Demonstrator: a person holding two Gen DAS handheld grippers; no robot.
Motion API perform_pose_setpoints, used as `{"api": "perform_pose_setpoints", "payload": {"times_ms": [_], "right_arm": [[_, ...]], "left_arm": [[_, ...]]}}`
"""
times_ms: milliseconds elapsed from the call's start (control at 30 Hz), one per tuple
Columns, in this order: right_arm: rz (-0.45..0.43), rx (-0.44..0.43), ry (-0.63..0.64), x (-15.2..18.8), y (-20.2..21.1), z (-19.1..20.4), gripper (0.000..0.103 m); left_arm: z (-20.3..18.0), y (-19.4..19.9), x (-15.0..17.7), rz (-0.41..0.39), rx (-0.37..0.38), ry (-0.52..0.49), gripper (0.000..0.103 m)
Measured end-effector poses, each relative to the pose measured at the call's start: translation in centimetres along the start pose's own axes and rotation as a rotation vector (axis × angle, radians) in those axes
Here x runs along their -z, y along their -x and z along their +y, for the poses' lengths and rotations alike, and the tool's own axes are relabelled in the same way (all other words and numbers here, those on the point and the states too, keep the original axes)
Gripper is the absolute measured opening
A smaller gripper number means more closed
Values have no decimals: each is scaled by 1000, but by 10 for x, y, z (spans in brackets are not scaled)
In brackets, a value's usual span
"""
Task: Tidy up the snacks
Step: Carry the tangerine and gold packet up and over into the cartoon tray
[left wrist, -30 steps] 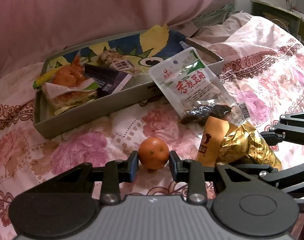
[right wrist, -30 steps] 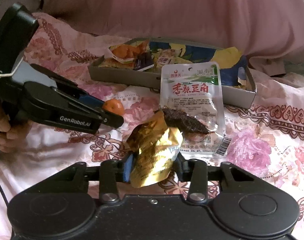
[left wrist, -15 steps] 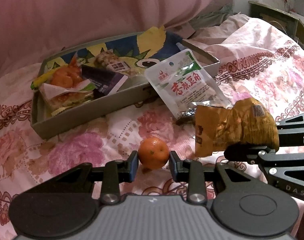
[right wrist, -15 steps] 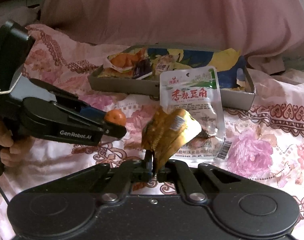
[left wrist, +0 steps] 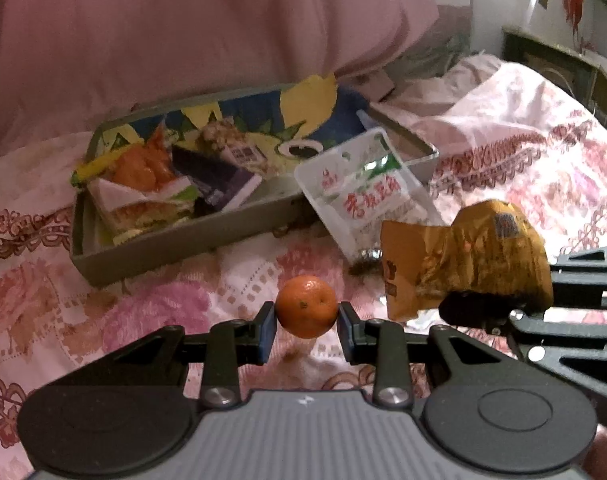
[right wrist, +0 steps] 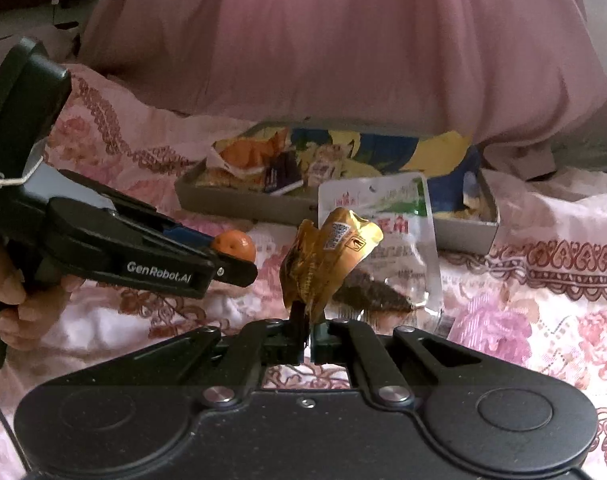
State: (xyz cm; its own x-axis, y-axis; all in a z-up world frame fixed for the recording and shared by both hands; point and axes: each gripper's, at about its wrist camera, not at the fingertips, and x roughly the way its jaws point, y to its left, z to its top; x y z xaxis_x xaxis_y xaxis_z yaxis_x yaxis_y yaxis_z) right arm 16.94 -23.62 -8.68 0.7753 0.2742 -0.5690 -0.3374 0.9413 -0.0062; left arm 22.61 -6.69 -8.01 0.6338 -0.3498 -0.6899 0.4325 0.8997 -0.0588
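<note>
Your left gripper (left wrist: pixel 306 317) pinches a small orange (left wrist: pixel 306 306) at lower centre of the left view. Your right gripper (right wrist: pixel 308 344) is pressed together on a gold snack packet (right wrist: pixel 327 256), lifted mid-frame. Behind, at upper centre, a grey tray (right wrist: pixel 239 204) holds more snacks; a clear pouch (right wrist: pixel 387 208) leans against it.

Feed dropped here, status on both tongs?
Left tongs shut on mandarin. Right tongs shut on gold packet. Clear pouch leans on tray.
</note>
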Motion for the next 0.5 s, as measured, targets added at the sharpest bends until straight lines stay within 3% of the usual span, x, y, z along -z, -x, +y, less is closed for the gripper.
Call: {"api": "perform_pose_setpoints", "payload": {"times_ms": [267,500], "right_arm": [[-65,25,-30,-29,-3,1,1],[-94,33,-17,-79,-36,2,1]], "left_arm": [[12,18,-24,-116,-13,29,36],[50,12,-66,-211,-63,87,36]]}}
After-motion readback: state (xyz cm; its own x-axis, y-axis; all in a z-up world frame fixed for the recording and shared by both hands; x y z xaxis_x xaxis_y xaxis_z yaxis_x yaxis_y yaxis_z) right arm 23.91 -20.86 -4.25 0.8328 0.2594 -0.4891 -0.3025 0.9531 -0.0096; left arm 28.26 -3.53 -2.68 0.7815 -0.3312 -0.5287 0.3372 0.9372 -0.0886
